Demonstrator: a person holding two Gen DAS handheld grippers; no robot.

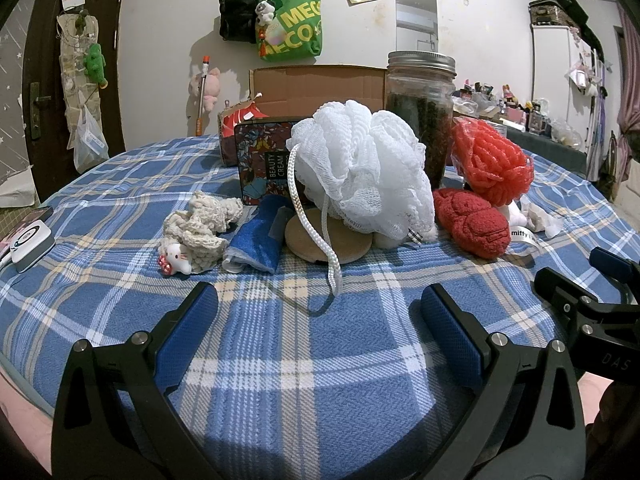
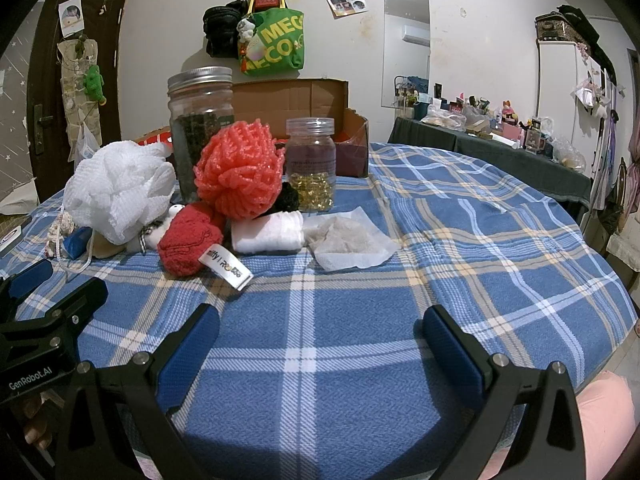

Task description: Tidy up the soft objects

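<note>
A pile of soft things lies on the blue plaid cloth (image 1: 312,360). A white mesh bath puff (image 1: 360,168) with a white cord sits in the middle, also in the right wrist view (image 2: 120,188). A coral mesh puff (image 1: 494,164) (image 2: 240,172) leans on a red plush (image 1: 472,224) (image 2: 188,240) with a white tag. A cream knitted toy (image 1: 196,232), a blue cloth (image 1: 256,240), a folded white cloth (image 2: 268,232) and a pale pouch (image 2: 348,240) lie around. My left gripper (image 1: 320,312) is open and empty, short of the pile. My right gripper (image 2: 320,332) is open and empty.
A tall dark-filled glass jar (image 1: 420,112) and a smaller jar of yellow capsules (image 2: 311,164) stand behind the pile. A patterned tin (image 1: 264,160), a round tan pad (image 1: 328,240) and an open cardboard box (image 1: 316,84) are there. A small white device (image 1: 32,246) lies at the left.
</note>
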